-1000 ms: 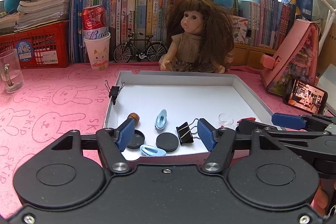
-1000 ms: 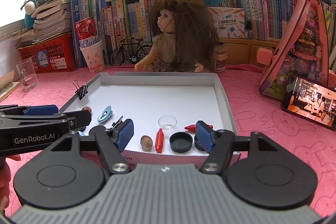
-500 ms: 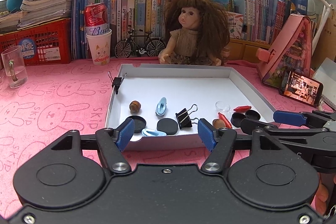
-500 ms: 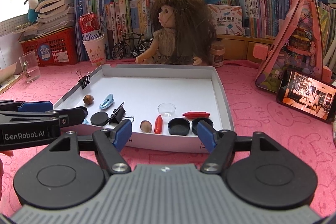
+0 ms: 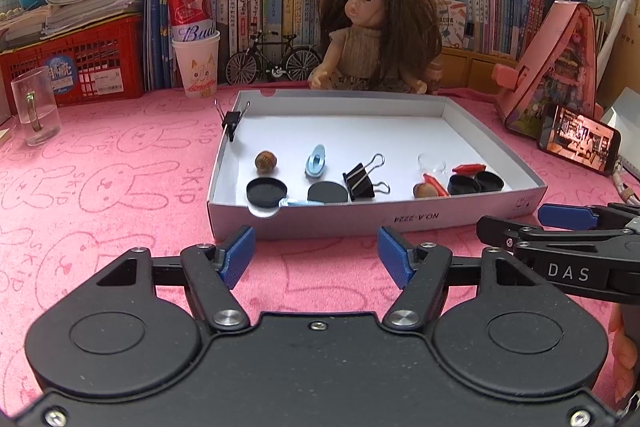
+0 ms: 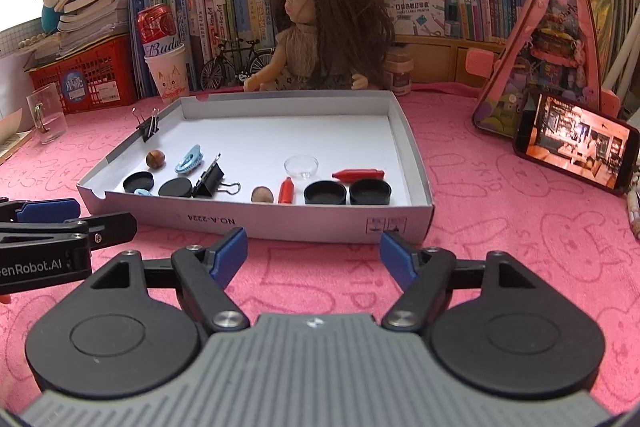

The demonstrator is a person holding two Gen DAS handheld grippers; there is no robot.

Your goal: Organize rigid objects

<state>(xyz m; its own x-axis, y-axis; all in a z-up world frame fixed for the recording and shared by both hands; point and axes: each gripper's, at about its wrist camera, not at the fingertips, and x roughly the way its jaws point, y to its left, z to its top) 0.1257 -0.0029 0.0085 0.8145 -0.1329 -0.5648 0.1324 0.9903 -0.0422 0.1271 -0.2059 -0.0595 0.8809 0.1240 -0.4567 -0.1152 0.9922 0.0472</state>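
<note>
A shallow white box [image 5: 360, 223] lies on the pink cloth just ahead of both grippers. Inside it are black round caps [image 5: 266, 191], a black binder clip [image 5: 360, 181], a brown nut [image 5: 266, 161], a light blue clip [image 5: 316, 159], red pieces [image 6: 286, 190] and a small clear dish [image 6: 301, 166]. A second binder clip [image 5: 232, 119] grips the box's left rim. My left gripper [image 5: 316, 251] is open over the cloth, nothing between its fingers. To its right, my right gripper [image 6: 313, 249] has its jaws opening, also with nothing between them.
A doll [image 5: 372, 31] sits behind the box before a row of books. A glass mug [image 5: 34, 111] and a red crate stand far left, a paper cup with a can [image 5: 198, 67] beside them. A phone [image 6: 576, 143] and pink toy house [image 6: 552, 39] stand right.
Both grippers have drawn back from the box and sunk; their fingertips, once over its near edge, are now short of its front wall. The right jaws stand wider.
</note>
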